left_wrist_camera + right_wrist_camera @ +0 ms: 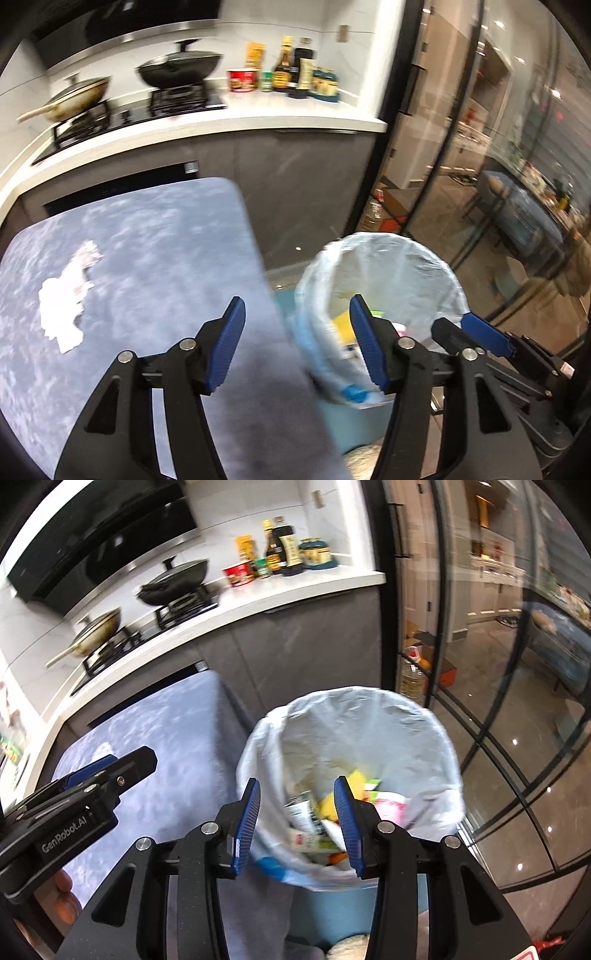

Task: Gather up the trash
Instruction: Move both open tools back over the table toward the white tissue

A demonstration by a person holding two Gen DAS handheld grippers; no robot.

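Observation:
A crumpled white tissue (66, 295) lies on the blue-grey cloth of a table (166, 240), to the left of my left gripper (297, 332). That gripper hangs open over the table's right edge with nothing between its blue pads. Beside the table stands a blue bin with a pale plastic liner (351, 720); inside it lie wrappers and a can (314, 812). My right gripper (297, 823) hovers open above the bin's near rim, its jaws empty. The bin (384, 280) and the right gripper (458, 325) also show in the left wrist view, and the left gripper (122, 764) in the right wrist view.
Behind the table runs a white counter (258, 114) with two woks on a gas stove (177, 66), a red noodle cup (242, 79) and sauce bottles (291, 66). Grey cabinets stand below. A glass sliding door (498, 701) is to the right. A person's hand (62, 893) holds the left gripper.

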